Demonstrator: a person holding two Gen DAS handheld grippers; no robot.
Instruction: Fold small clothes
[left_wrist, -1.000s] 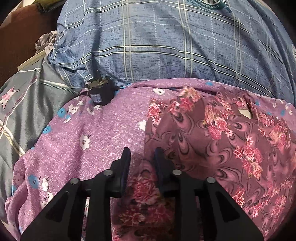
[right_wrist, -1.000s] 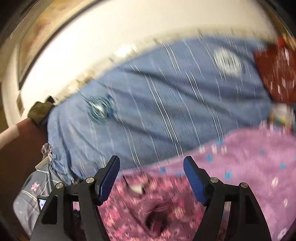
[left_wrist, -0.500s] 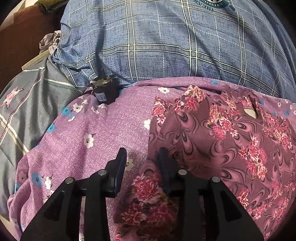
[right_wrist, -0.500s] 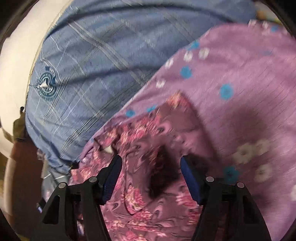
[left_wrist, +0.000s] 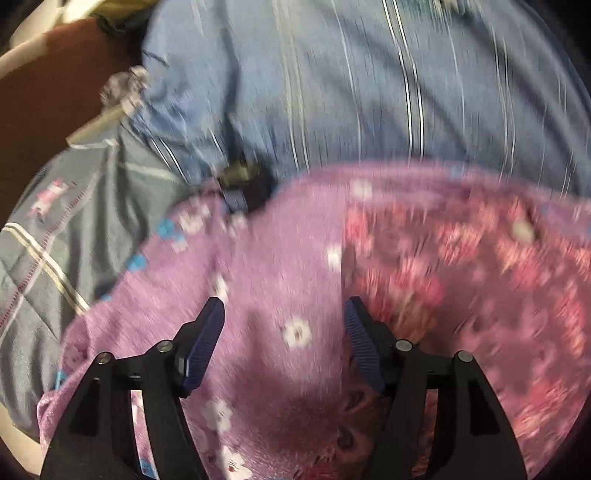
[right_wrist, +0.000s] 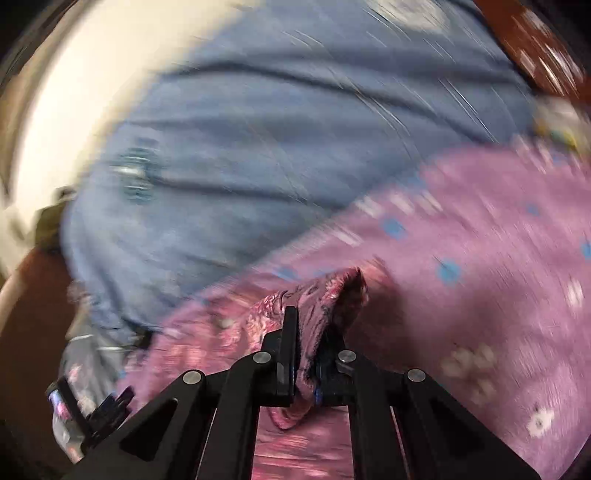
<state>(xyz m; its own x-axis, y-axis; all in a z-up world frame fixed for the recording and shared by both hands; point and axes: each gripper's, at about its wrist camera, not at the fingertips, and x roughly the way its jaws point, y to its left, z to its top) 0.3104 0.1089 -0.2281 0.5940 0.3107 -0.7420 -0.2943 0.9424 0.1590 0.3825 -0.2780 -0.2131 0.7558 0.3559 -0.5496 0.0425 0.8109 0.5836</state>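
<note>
Lilac flowered bedsheet (left_wrist: 258, 266) below, blue checked quilt (left_wrist: 332, 92) beyond. Floral garment (right_wrist: 325, 295) on that sheet, one edge pinched in right gripper (right_wrist: 303, 369); left gripper (left_wrist: 282, 332) spread, empty (much blur). Probably soft, light, limp; best taken at corners.

Floral garment (left_wrist: 461, 280) on purple bedsheet (left_wrist: 266, 266)

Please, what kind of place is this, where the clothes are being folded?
Probably a bedroom, on a bed. A lilac flowered sheet covers the soft surface, a big blue checked pillow or quilt lies behind it, and a pale wall stands beyond. The right gripper holds a floral garment.
</note>
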